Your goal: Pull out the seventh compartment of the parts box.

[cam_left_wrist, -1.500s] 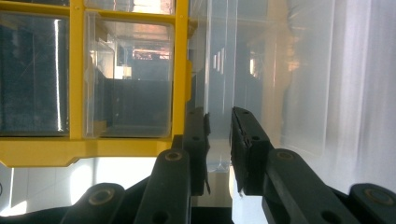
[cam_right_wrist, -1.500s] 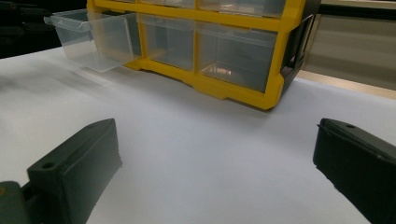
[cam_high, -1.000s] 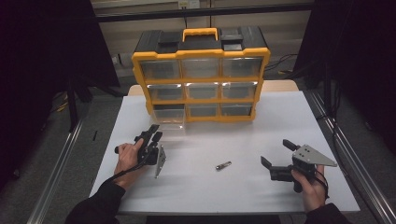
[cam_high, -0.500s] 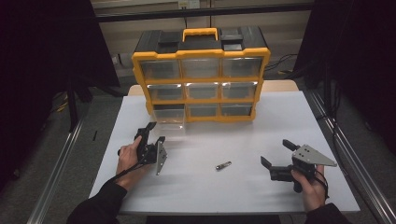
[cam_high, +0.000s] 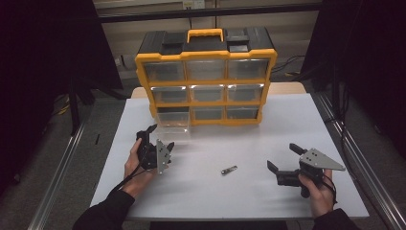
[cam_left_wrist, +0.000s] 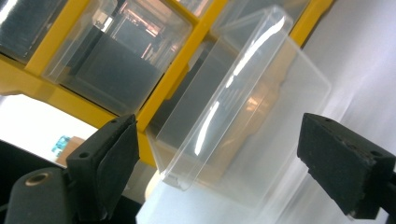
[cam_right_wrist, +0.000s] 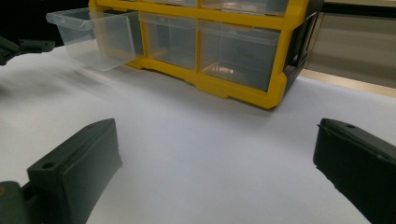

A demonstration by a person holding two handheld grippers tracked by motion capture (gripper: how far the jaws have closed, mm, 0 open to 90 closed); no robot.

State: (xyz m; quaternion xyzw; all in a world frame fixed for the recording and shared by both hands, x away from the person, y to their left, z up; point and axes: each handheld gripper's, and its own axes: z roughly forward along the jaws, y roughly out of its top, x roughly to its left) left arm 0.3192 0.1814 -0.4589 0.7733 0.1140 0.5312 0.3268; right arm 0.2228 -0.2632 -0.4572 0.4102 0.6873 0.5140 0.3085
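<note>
A yellow and black organizer (cam_high: 206,76) with clear drawers stands at the back of the white table (cam_high: 287,129). Its bottom-left drawer (cam_high: 173,123) is pulled out toward me; it also appears in the left gripper view as a clear drawer (cam_left_wrist: 243,121) and in the right gripper view as a drawer (cam_right_wrist: 95,37). My left gripper (cam_high: 152,136) is open, tilted, just in front of that drawer with nothing between its jaws. My right gripper (cam_high: 283,158) is open and empty at the table's right front. A small metal part (cam_high: 229,170) lies on the table between the two grippers.
The organizer has a yellow handle (cam_high: 205,33) and black lid compartments on top. Metal rails (cam_high: 354,158) run along both sides of the table. Dark surroundings lie beyond the table's edges.
My left gripper has moved slightly forward toward the pulled-out drawer and tilted. The right gripper and the metal part have stayed put.
</note>
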